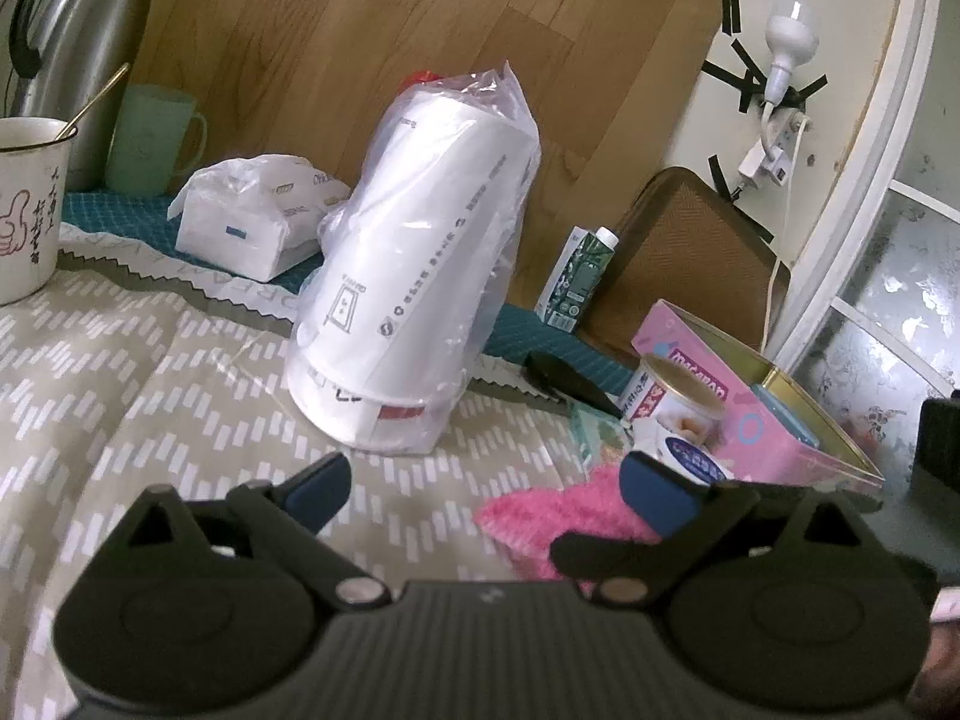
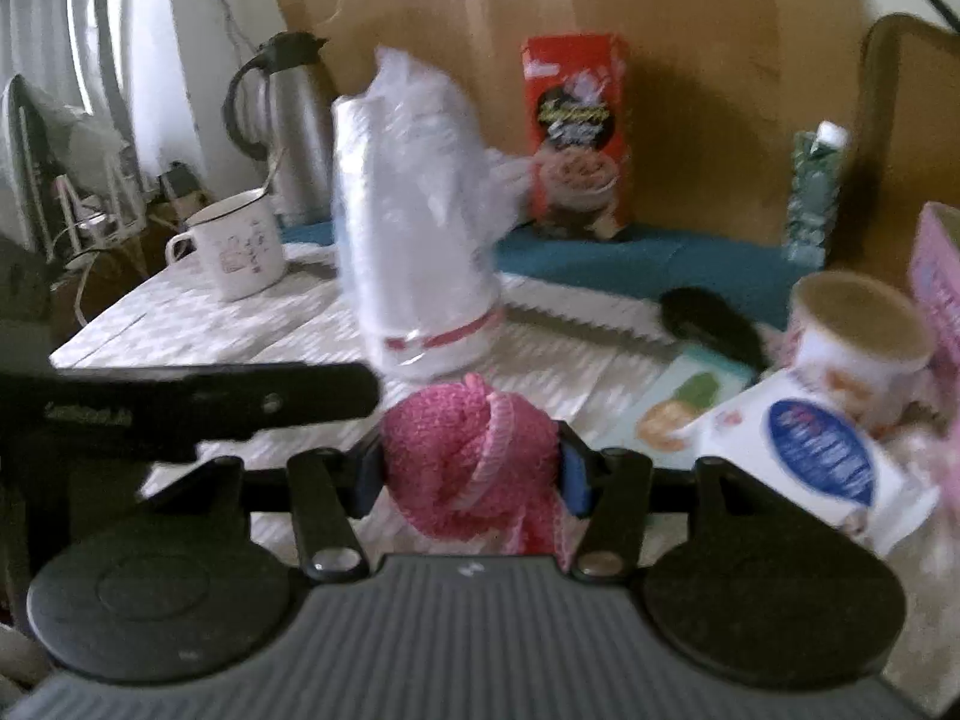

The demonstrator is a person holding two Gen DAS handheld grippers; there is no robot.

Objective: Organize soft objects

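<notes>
Pink cloth, bunched up, sits clamped between the pads of the right hand-held gripper above the patterned surface. The left hand-held gripper is spread wide, holding nothing.

I see a pink knitted cloth with a paler pink edge, pinched between blue pads on my black right gripper; my left gripper is black too, its pads blue; the tablecloth is beige with white dashes in a zigzag pattern, over a teal one; the stack of cups is white with a red band, in clear plastic; the box is red; the tin is pink; the mug is pale green.
</notes>
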